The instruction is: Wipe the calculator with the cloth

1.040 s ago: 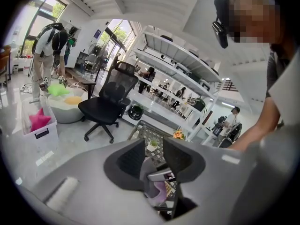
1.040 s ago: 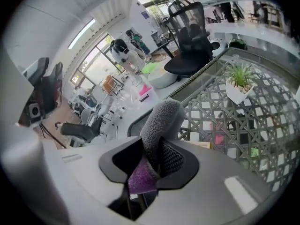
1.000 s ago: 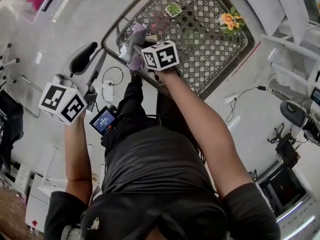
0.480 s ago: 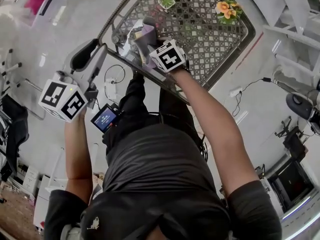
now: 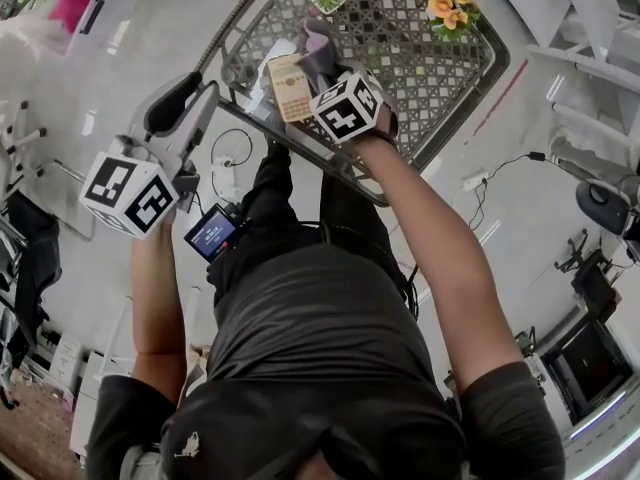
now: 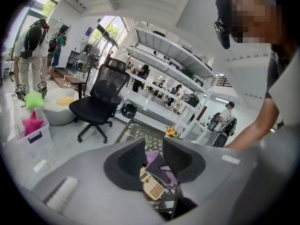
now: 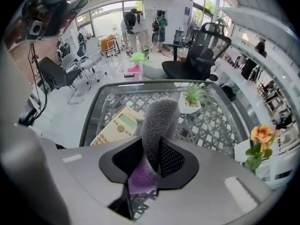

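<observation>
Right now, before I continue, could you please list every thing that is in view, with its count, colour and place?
calculator: one, beige, flat on the table near its left edge, beside the cloth
cloth: one, purple and grey, over the table, sticking out of the right tongs
table: one, dark lattice top, in front of the person
potted plant: one, green in a white pot, far side of the table
flowers: one bunch, orange, far right part of the table
office chair: one, black, on the floor beyond the table
left tongs: one, grey, open and empty, left of the table
right tongs: one, grey, shut on the cloth
</observation>
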